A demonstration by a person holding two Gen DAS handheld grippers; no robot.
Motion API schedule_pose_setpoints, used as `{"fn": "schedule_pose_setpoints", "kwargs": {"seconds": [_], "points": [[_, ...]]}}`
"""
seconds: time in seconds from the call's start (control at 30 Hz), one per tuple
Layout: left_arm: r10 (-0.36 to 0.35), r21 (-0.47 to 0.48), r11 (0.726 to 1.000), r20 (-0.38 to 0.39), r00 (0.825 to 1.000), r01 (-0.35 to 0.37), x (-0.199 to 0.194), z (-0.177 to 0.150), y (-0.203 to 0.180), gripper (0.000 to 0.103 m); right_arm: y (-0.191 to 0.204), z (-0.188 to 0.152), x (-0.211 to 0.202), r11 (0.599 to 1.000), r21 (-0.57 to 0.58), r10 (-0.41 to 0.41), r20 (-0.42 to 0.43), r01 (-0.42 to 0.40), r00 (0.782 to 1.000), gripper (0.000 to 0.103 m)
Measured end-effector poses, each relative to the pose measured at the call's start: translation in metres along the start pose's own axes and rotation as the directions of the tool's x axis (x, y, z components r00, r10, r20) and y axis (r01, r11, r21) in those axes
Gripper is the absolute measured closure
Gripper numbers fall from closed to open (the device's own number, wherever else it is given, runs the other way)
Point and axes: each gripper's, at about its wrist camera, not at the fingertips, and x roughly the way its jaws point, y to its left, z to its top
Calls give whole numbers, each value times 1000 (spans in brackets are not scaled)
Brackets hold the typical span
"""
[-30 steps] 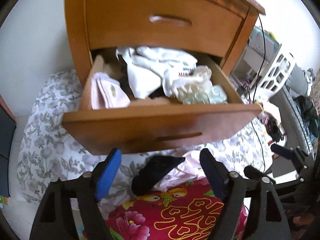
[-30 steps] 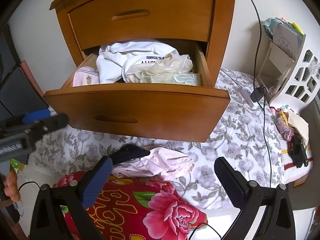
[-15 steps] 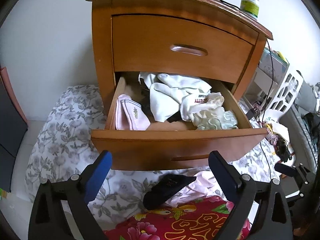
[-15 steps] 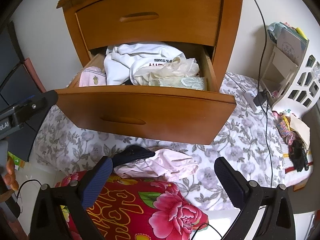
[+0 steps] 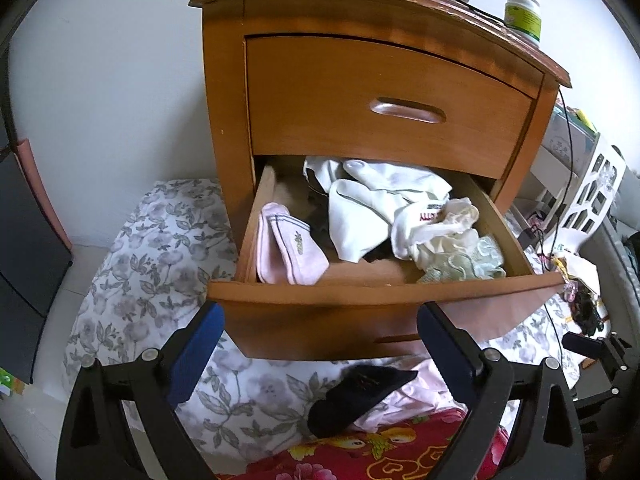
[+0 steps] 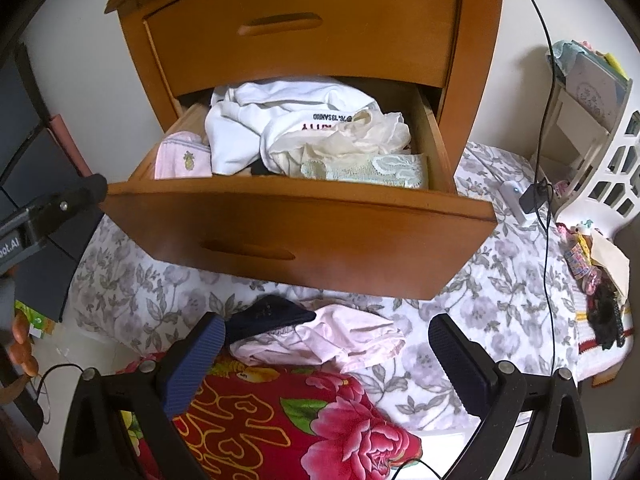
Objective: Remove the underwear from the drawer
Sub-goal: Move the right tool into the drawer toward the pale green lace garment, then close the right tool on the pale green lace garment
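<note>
Two tools are held in front of the open drawer (image 5: 384, 296), both empty. The left tool (image 5: 320, 344) stands wide; its jaws have just been opening, with nothing between them. The right tool (image 6: 326, 354) is likewise spread wide and touches nothing. Just beyond the fingertips, a dark garment (image 5: 360, 396) and a pink garment (image 6: 320, 344) are seen lying on the floral bedding (image 5: 148, 272), below the drawer front. Further off, inside the drawer, a folded pink piece (image 5: 288, 246) lies at the left, white garments (image 5: 368, 208) are heaped in the middle, and a pale green lace piece (image 5: 464, 266) lies at the right. The step in hand is judged to be the approach for another item. A reach over the drawer front is required, then closure on one piece.
</note>
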Motion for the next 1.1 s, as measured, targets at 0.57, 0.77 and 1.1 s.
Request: {"fn": "schedule_pose_setpoints", "kwargs": {"seconds": [0.57, 0.77, 1.1], "points": [[13, -23, 1000, 1, 1000, -13, 14, 14, 12, 6, 3, 63, -7, 996, -65, -52, 89, 57, 995, 0], [1, -26, 1000, -2, 1000, -1, 17, 15, 14, 6, 0, 88, 4, 994, -95, -39, 88, 47, 995, 0], [-23, -18, 1000, -20, 1000, 23, 26, 12, 18, 6, -20, 121, 47, 998, -57, 15, -53, -18, 998, 0]]}}
